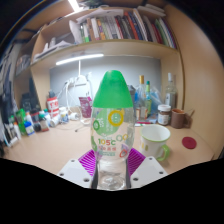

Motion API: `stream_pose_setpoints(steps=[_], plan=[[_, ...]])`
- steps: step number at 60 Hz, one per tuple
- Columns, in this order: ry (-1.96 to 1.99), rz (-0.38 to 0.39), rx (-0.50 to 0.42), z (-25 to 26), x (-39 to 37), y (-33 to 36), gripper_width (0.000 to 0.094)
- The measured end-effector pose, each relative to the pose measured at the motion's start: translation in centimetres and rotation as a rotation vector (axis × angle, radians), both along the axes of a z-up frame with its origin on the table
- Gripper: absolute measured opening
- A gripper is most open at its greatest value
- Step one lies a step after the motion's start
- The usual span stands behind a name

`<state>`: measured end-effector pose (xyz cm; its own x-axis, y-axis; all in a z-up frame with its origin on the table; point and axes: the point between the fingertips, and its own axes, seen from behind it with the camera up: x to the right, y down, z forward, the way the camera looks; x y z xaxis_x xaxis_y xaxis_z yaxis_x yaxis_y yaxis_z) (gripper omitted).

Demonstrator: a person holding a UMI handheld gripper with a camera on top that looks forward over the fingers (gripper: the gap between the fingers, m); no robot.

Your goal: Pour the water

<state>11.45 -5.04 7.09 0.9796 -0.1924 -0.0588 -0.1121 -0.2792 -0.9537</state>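
Observation:
A clear plastic bottle point(112, 130) with a green cap and a colourful label stands upright between my fingers, filling the middle of the gripper view. My gripper point(112, 166) is shut on the bottle, and both purple pads point(133, 160) press against its lower sides. A white mug with a green pattern point(155, 141) stands on the wooden table point(45, 150) just to the right of the bottle, a little beyond the fingers. The bottle's base is hidden below the fingers.
Small bottles and jars point(35, 118) crowd the table's far left. More bottles and a jar point(163, 108) stand at the far right, with a pink disc point(189, 143) near the mug. A bookshelf point(115, 27) hangs on the wall above.

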Motion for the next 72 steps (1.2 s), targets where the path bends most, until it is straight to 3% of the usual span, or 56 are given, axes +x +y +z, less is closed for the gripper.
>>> stream_pose_setpoints(steps=[5, 16, 33, 52, 58, 63, 72], plan=[[0.188, 0.018, 0.043, 3.6, -1.3, 1.3, 0.0380], [1.003, -0.044, 0.152, 11.0, -2.3, 5.1, 0.0377], [1.958, -0.200, 0.161, 11.4, -0.3, 8.4, 0.0377], [2.327, -0.279, 0.315, 14.0, 3.4, 8.7, 0.0378], [2.323, -0.223, 0.304, 15.0, 3.1, 8.8, 0.0377], [2.212, -0.131, 0.263, 15.8, 2.1, 8.8, 0.0379], [1.594, 0.066, 0.195, 18.5, 1.7, 7.3, 0.0381]])
